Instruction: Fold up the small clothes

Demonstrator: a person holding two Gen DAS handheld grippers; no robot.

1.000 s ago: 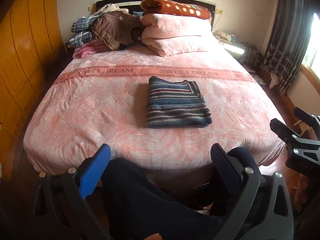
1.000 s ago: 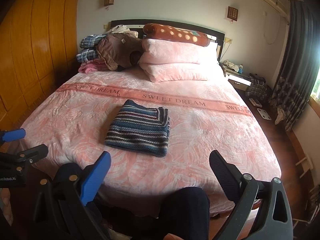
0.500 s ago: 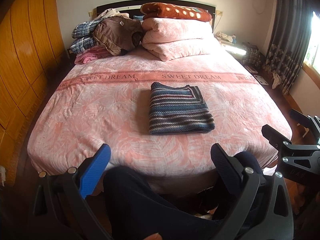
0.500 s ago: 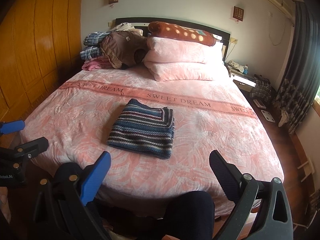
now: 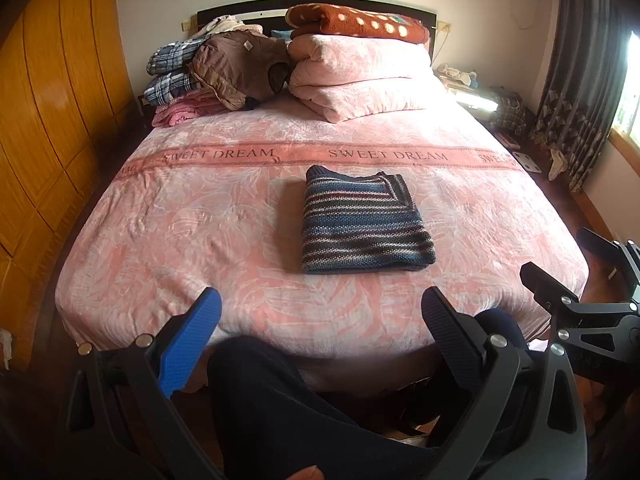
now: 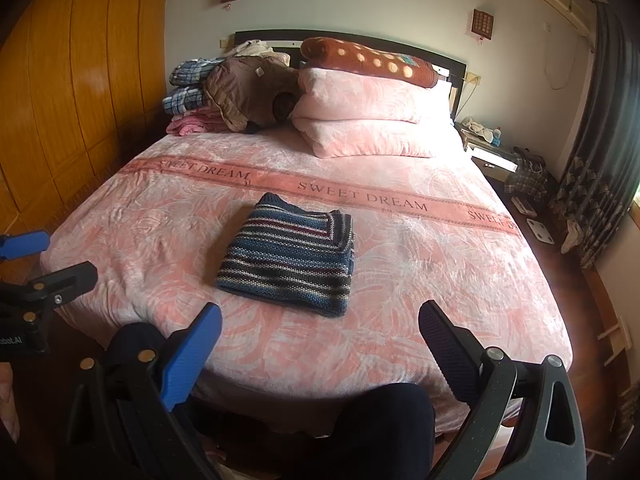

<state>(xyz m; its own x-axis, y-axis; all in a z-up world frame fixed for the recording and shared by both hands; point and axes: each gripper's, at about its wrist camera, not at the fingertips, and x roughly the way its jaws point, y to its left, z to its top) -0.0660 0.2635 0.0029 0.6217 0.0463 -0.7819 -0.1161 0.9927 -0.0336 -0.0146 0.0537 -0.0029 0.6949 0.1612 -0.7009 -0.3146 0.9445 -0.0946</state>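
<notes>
Left wrist view: the striped blue knitted sweater (image 5: 362,228) lies folded into a neat rectangle mid-bed on the pink leaf-patterned bedspread (image 5: 192,232). The left hand-held gripper (image 5: 320,316) and right hand-held gripper (image 6: 320,326) both gape wide, empty, short of the bed. Folding looks finished; next likely means fetching another garment, perhaps from the heaped clothes (image 5: 208,72).

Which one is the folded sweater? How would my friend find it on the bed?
Look at the big pink bed with SWEET DREAM written across it. In the middle, just in front of that writing, lies the sweater, folded into a neat square. It is the only striped blue knit thing, alone and apart from the pile of clothes and pillows by the headboard.
</notes>
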